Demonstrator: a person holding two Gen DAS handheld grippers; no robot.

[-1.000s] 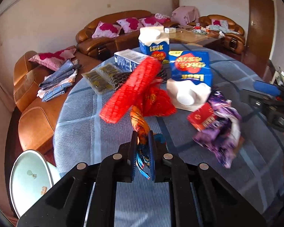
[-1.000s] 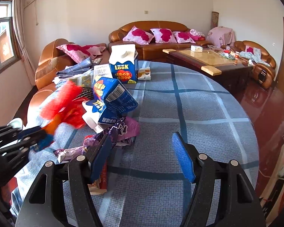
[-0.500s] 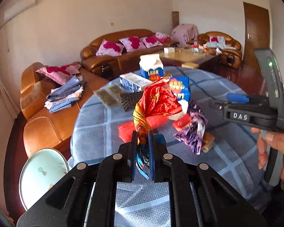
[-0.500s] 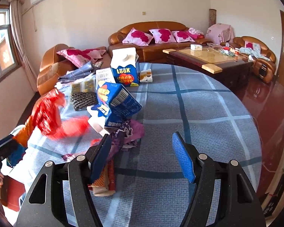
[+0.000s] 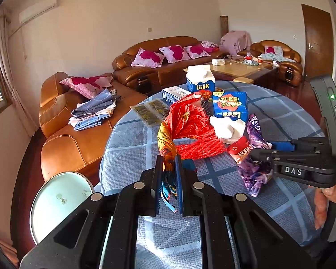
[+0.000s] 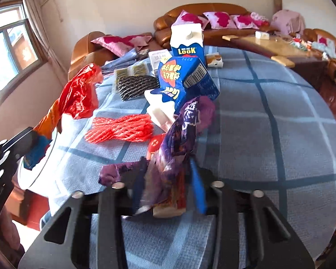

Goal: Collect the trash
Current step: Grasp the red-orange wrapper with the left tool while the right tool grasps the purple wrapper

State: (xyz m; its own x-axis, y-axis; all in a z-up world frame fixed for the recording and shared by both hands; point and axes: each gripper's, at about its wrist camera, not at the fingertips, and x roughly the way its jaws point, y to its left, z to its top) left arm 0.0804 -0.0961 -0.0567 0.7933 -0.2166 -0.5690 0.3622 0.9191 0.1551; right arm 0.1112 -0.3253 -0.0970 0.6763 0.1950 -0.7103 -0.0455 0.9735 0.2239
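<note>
My left gripper (image 5: 168, 163) is shut on the orange end of a crumpled red plastic bag (image 5: 186, 121), which hangs above the table's near edge; the same red plastic bag (image 6: 78, 96) shows at the left in the right wrist view. A red mesh net (image 5: 199, 148) lies flat on the cloth just beyond it. My right gripper (image 6: 168, 186) has its jaws closing on a purple snack wrapper (image 6: 181, 134), which stands up between the blurred blue pads. A small red packet (image 5: 239, 148) lies against that wrapper.
The round table (image 6: 268, 116) wears a blue checked cloth. On it are an upright LOOK carton (image 5: 200, 83), a tipped one (image 5: 230, 107), a white box and dark snack packs. A pale round basin (image 5: 60, 201) sits below the table's left edge. Brown sofas stand behind.
The red mesh net has dropped from the held bag onto the cloth. My left gripper drew back and up with the bag. My right gripper moved onto the purple wrapper and narrowed around it.
</note>
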